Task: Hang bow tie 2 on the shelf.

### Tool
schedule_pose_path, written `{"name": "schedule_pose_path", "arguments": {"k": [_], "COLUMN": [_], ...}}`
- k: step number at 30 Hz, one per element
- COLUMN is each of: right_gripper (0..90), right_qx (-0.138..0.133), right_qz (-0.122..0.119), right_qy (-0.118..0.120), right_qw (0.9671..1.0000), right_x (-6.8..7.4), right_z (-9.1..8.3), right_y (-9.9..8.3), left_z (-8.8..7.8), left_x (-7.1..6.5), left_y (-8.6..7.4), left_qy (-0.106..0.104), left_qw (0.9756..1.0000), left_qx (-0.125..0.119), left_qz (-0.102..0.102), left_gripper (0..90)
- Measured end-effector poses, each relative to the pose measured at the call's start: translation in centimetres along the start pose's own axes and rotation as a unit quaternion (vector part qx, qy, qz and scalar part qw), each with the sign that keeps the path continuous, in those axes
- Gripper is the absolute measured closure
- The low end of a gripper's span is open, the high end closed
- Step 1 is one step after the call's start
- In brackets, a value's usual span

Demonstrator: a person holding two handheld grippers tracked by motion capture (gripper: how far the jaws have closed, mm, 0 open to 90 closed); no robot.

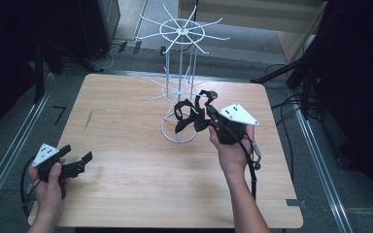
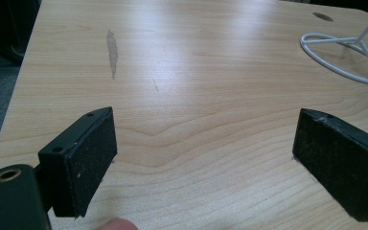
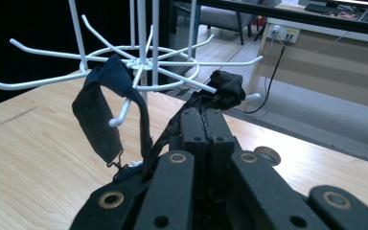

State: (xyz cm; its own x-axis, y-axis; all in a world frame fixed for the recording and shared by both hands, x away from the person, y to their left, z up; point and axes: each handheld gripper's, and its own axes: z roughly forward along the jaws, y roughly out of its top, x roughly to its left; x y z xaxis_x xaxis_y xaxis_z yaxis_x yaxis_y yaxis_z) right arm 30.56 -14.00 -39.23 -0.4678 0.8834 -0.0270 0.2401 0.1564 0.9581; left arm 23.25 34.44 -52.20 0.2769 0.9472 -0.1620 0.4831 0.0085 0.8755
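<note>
While the left gripper [image 1: 75, 162] idles, right gripper [image 3: 203, 120] clamps black strap [image 3: 96, 112].

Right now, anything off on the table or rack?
The black strap item hangs bunched and twisted over the lower prongs of the white wire rack, not neatly on one hook; the right gripper is shut on part of it. The table has a grey scuff mark.

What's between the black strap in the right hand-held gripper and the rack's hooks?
Nothing visible. The right hand-held gripper is shut on the black strap, which already drapes over a hook of the white rack; its far end bunches on another prong.
</note>
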Motion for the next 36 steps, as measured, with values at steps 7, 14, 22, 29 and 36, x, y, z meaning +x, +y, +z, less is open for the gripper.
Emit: {"name": "schedule_pose_path", "arguments": {"k": [7, 14, 22, 29, 36], "right_gripper": [90.0, 90.0, 84.1, 63.0, 45.5], "right_qx": [0.007, 0.017, 0.021, -0.003, -0.018], "right_qz": [-0.005, -0.023, -0.006, 0.029, 0.037], "right_qy": [0.008, 0.022, 0.035, 0.062, 0.053], "right_qw": [0.9999, 0.9993, 0.9992, 0.9977, 0.9977], "right_x": [0.6, 1.6, 1.6, 0.5, -0.6], "right_z": [0.9, 1.7, 2.6, 1.8, 0.6], "right_y": [-0.4, -0.7, -2.1, -3.4, -4.5], "left_z": [0.0, 0.0, 0.0, 0.0, 0.0], "left_x": [0.0, 0.0, 0.0, 0.0, 0.0], "left_y": [0.0, 0.0, 0.0, 0.0, 0.0], "left_qy": [0.000, 0.000, -0.001, -0.001, -0.001], "left_qw": [1.0000, 1.0000, 1.0000, 1.0000, 1.0000], "left_qx": [0.000, 0.000, -0.001, 0.001, 0.002], "left_qz": [-0.001, -0.001, -0.002, -0.001, 0.001], "left_gripper": [8.4, 8.4, 8.4, 8.4, 8.4]}}
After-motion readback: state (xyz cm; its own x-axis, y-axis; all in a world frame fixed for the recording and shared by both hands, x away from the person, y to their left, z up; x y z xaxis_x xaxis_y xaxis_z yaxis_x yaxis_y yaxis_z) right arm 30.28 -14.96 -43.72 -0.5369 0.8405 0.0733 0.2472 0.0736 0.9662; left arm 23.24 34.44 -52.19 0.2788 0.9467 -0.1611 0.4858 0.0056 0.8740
